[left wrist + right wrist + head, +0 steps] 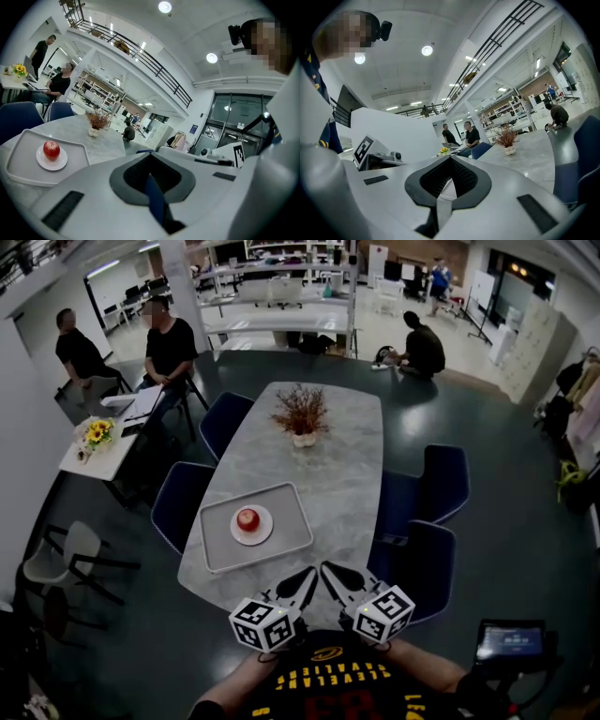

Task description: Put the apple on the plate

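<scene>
A red apple (247, 518) sits on a small white plate (265, 528), which rests inside a grey tray (286, 502) at the near left of the marble table (347, 474). The left gripper view also shows the apple (51, 149), plate (59, 162) and tray (21, 161), off to its left. My left gripper (303, 581) and right gripper (332, 573) hover side by side over the table's near edge, tips angled toward each other. They are apart from the tray. Both are shut with nothing held, seen close up as left gripper (151, 155) and right gripper (450, 158).
A white vase of dried flowers (301, 417) stands mid-table. Blue chairs (178, 501) (441, 480) line both long sides. Two people sit by a small side table (98, 448) at the left; another crouches on the floor at the back (422, 345). A small screen (511, 641) stands at my right.
</scene>
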`<state>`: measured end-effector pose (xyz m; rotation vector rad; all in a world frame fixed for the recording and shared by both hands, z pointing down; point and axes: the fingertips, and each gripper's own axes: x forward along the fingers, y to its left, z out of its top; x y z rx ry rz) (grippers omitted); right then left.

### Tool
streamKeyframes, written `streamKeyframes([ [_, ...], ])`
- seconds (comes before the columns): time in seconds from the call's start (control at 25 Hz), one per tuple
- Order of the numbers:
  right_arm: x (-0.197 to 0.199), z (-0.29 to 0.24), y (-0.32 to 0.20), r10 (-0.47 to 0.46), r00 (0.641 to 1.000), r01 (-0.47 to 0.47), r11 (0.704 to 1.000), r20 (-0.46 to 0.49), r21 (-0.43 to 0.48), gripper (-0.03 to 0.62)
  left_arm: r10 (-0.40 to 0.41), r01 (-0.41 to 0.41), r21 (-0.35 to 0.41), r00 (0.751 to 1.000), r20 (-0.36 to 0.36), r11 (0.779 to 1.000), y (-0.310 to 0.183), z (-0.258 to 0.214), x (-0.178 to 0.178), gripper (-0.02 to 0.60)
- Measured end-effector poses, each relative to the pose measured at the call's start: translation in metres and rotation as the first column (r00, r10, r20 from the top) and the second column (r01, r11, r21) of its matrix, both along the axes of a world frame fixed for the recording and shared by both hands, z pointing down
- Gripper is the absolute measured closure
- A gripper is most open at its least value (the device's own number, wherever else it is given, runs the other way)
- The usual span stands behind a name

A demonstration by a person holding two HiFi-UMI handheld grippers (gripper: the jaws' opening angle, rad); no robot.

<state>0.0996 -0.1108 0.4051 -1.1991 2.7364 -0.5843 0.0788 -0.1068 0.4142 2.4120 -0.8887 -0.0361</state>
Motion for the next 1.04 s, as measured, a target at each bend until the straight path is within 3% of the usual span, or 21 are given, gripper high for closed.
streamKeyframes([
  [0.56,-0.002,-0.005,0.009,-0.002,1.0,0.002,1.0,0.01,0.017,0.588,-0.009,0.009,0.031,1.0,0.003,0.999,0.01,-0.007,-0.005,0.581],
  [1.04,-0.014,0.002,0.008,-0.008,1.0,0.008,1.0,0.022,-0.016,0.588,-0.01,0.01,0.014,1.0,0.01,1.0,0.011,-0.002,-0.016,0.581],
])
